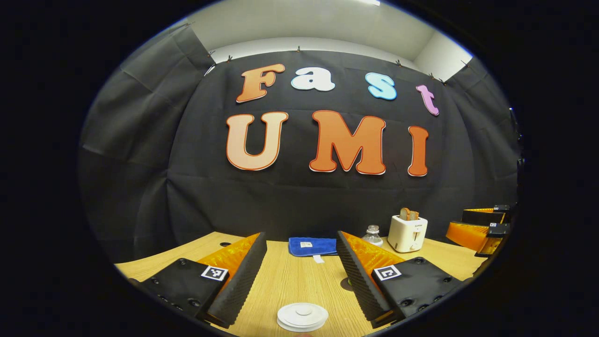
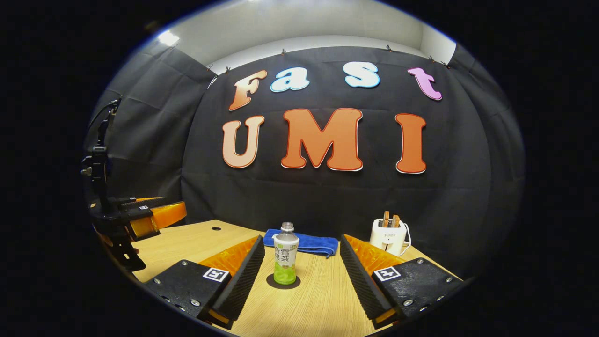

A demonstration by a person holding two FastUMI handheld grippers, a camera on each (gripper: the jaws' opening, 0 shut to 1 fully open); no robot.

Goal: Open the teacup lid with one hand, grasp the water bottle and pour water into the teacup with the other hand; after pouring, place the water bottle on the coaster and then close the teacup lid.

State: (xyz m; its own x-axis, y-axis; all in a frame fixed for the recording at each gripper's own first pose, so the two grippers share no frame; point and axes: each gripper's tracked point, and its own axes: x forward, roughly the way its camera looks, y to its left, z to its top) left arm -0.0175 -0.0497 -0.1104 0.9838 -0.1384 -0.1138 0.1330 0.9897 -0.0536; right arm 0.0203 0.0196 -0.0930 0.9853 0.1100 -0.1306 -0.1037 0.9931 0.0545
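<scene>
The white teacup with its lid (image 1: 302, 317) on sits on the table at the bottom of the left gripper view, below and between the spread fingers of my left gripper (image 1: 301, 236), which is open and empty. The water bottle (image 2: 286, 255), clear with a green-and-white label, stands upright on the dark round coaster (image 2: 283, 282). My right gripper (image 2: 302, 238) is open, and the bottle stands apart between its fingers without touching them. The bottle's top (image 1: 373, 235) peeks from behind a finger in the left gripper view.
A folded blue cloth (image 2: 302, 243) lies at the back of the wooden table (image 2: 323, 304). A white toaster (image 2: 388, 236) holding bread slices stands at the back right. The other gripper shows at the right edge (image 1: 482, 229) and the left edge (image 2: 140, 217).
</scene>
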